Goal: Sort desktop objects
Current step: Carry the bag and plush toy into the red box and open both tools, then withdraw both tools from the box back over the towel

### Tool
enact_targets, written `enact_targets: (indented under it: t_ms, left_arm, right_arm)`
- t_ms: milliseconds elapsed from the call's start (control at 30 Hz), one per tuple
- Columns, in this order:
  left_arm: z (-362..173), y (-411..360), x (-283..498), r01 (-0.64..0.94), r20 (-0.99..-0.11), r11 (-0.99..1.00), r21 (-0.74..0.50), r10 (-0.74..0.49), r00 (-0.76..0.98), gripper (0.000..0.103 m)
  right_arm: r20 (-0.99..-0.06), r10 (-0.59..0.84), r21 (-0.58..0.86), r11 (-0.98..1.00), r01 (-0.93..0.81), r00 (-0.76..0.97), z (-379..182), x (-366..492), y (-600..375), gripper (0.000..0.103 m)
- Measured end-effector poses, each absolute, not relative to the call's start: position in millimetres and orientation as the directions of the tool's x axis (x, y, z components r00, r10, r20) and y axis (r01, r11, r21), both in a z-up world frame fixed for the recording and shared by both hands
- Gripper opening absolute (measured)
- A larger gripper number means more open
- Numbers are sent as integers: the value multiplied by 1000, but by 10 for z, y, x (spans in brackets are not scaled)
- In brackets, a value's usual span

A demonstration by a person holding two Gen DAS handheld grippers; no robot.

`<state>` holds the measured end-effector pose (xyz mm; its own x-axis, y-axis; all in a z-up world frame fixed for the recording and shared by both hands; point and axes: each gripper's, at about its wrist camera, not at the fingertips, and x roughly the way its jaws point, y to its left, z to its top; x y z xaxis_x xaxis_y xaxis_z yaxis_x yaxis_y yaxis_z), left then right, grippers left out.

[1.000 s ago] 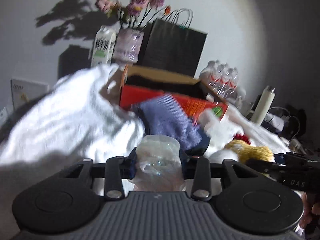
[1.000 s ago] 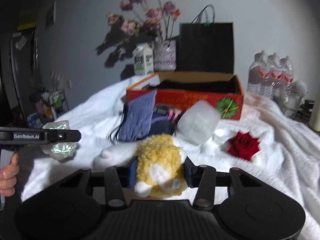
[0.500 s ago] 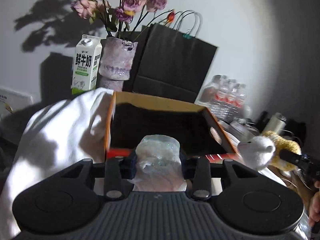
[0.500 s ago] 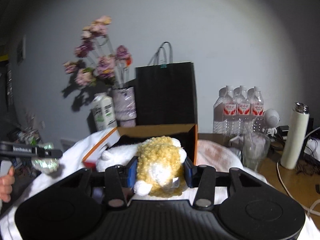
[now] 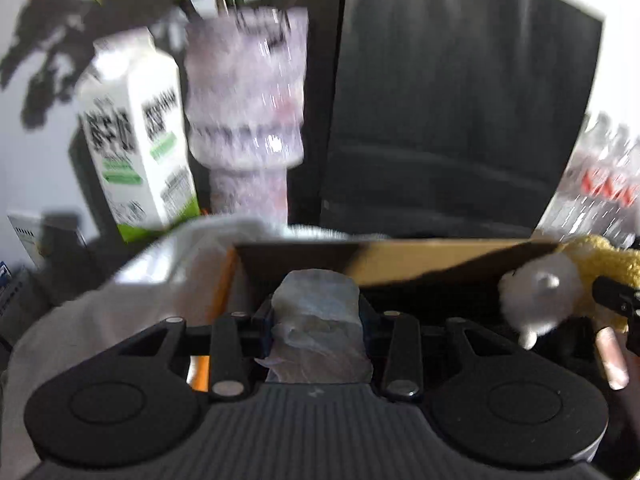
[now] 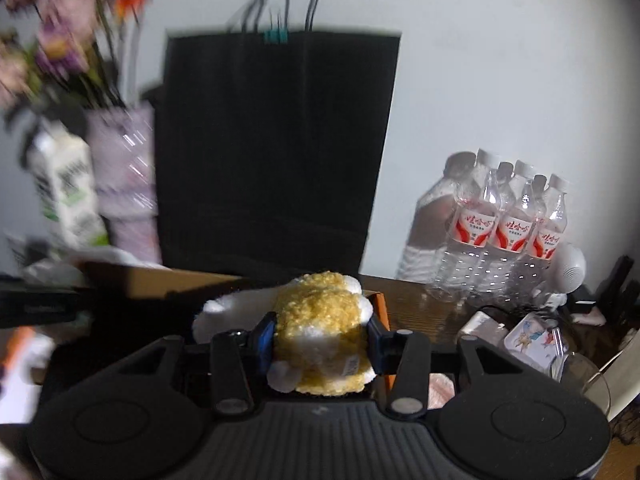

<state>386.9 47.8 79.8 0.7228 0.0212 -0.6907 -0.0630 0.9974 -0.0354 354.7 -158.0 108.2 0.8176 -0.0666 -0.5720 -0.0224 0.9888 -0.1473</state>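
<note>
You are pinching the crumpled plastic packet in your left gripper and the yellow plush toy in your right gripper, both hanging over the cardboard box lying just below and ahead.

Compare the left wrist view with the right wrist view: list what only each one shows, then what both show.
Only the left wrist view: the left gripper shut on a crumpled plastic packet, with the dark inside of the cardboard box beyond it.

Only the right wrist view: the right gripper shut on the yellow plush toy, a small tin and a cable on the wooden desk.

Both: the plush toy, the box, the black paper bag, the milk carton, the vase and the water bottles.
</note>
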Motion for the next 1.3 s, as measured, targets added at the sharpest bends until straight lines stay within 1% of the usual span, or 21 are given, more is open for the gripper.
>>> enact_targets:
  t_ms: [33,67,100,167,200,233,267,333,367,400,467,567,633,700,800,900,1067,1133,1233,1300]
  left_arm:
    - [737,478,3922,-79,-704,997,-23,40,709,40]
    - [692,480,3957,-88,-710,996,-10,54,702,44]
    - [653,486,3979,-97,-712,995,-2,67,699,58]
    - [627,480,3968,-80,-707,997,-10,50,706,70]
    - [634,473,3960,-64,-705,998,-21,31,709,78]
    - [651,476,3936,-53,-707,998,-32,15,707,83]
    - [683,481,3895,-43,-709,998,-46,-2,705,86]
    - [793,491,3777,-36,-702,997,-65,-20,712,90]
    - [862,493,3710,-34,-695,997,-71,-24,719,97]
    - [941,497,3630,-32,-687,997,-77,-30,726,101]
    - [1088,532,3467,-25,-673,995,-101,-50,738,103]
    - [1274,547,3148,-35,-662,993,-110,-46,748,103]
    - [1355,535,2873,-30,-646,996,-86,-33,763,103]
    - [1409,523,2553,-27,-625,998,-63,-18,780,103]
    - [1446,544,2010,9,-595,997,-78,-53,802,103]
    - [1371,554,1467,44,-578,995,-92,-89,811,103]
    - [1103,596,700,124,-600,969,-213,-230,767,103]
    - [989,572,453,118,-593,970,-213,-224,773,103]
    - [784,494,148,67,-596,984,-166,-154,788,103]
    - [650,423,5,53,-602,989,-137,-126,789,103]
  right_arm:
    - [-587,-79,-152,988,-13,806,1008,3606,-1566,44]
    - [-601,-93,-160,987,-6,794,948,3649,-1549,44]
    - [-610,-112,-186,982,-5,785,906,3676,-1531,46]
    - [-628,-136,-248,968,-31,766,833,3703,-1481,50]
    - [-653,-146,-270,962,-48,743,793,3717,-1466,53]
    - [-687,-151,-281,957,-68,711,752,3739,-1464,54]
    - [-701,-146,-272,960,-72,698,746,3729,-1498,54]
    - [-714,-105,-217,973,-77,692,790,3687,-1585,53]
    - [-728,-74,-168,983,-73,682,834,3662,-1644,55]
    - [-737,-37,-109,992,-64,675,889,3623,-1708,60]
    - [-738,40,-9,998,-69,674,1025,3508,-1816,70]
    - [-695,117,47,992,-118,709,1229,3194,-1868,74]
    - [-664,155,61,986,-153,731,1332,2937,-1877,78]
    - [-631,196,85,979,-184,750,1408,2667,-1890,85]
    - [-600,271,130,961,-242,752,1467,2261,-1936,87]
    - [-579,303,145,952,-269,757,1416,1802,-1997,91]
    - [-602,332,194,943,-271,726,1261,1161,-2124,91]
    - [-588,344,212,939,-270,732,1184,892,-2194,91]
    - [-565,331,223,943,-247,755,1005,512,-2279,95]
    - [-569,302,206,953,-223,765,863,268,-2282,97]
